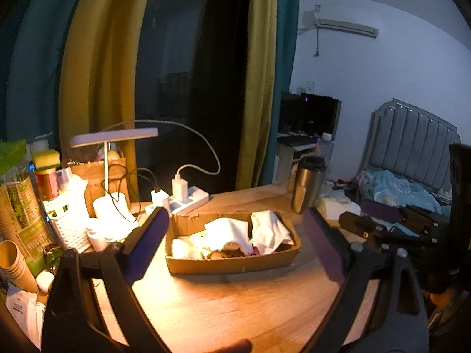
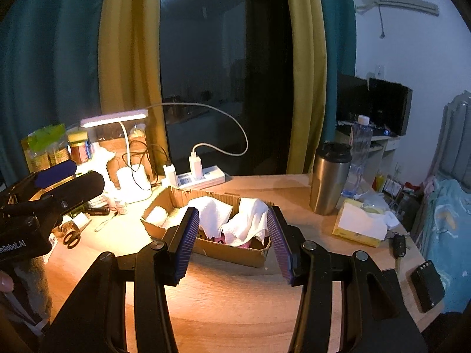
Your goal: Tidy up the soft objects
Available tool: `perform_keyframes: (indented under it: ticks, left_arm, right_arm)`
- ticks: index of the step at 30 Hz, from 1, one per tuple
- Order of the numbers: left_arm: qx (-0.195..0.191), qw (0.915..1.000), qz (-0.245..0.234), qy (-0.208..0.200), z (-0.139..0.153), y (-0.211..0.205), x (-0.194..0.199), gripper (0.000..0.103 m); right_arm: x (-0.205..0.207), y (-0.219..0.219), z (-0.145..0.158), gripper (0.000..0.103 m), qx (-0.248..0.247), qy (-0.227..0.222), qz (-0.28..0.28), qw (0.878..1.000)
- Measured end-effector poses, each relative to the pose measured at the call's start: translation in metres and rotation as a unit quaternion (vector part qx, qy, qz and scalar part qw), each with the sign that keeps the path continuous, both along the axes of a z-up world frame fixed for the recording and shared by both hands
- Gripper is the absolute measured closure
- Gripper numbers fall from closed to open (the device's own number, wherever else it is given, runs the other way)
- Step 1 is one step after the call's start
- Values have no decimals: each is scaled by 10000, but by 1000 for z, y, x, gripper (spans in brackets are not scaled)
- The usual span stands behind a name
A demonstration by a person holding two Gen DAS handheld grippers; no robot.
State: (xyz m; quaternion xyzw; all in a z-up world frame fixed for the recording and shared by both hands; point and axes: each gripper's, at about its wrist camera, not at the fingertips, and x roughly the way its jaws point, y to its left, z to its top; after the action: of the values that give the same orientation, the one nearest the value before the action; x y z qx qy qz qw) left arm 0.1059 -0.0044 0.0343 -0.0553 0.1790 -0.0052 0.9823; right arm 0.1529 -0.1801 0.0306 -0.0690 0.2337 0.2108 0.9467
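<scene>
A shallow cardboard box (image 1: 232, 261) sits on the wooden table (image 1: 235, 309) and holds white cloths (image 1: 265, 229) and other soft items. It also shows in the right wrist view (image 2: 235, 254) with the white cloths (image 2: 232, 217) draped inside. My left gripper (image 1: 235, 226) is open and empty, held just short of the box, its jaws wider than the box. My right gripper (image 2: 232, 223) is open and empty, its purple-padded fingers (image 2: 188, 241) flanking the near end of the box. The left gripper also appears at the left of the right wrist view (image 2: 59, 176).
A lit desk lamp (image 1: 114, 138), power strip with chargers (image 1: 188, 197), white basket (image 1: 70, 223) and paper cups (image 1: 14, 264) crowd the left. A steel tumbler (image 2: 329, 179), water bottle (image 2: 359, 153), tissue box (image 2: 362, 223), car key (image 2: 399, 247) and black device (image 2: 426, 285) sit right.
</scene>
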Motion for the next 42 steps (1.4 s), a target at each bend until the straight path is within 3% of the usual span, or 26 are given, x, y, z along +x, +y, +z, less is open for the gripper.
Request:
perform_keyframes:
  ticks: [4, 26, 42]
  left_arm:
    - [51, 9999, -17, -139, 11, -3, -15, 10]
    - [328, 9958, 2, -855, 62, -19, -77, 10]
    - [314, 9953, 101, -914, 70, -17, -85, 10]
  right_arm:
    - [-17, -1, 10, 40, 54, -175, -1, 9998]
    - [-81, -13, 62, 38, 250, -921, -92, 9954]
    - [-86, -12, 67, 37, 230, -990, -95, 9948]
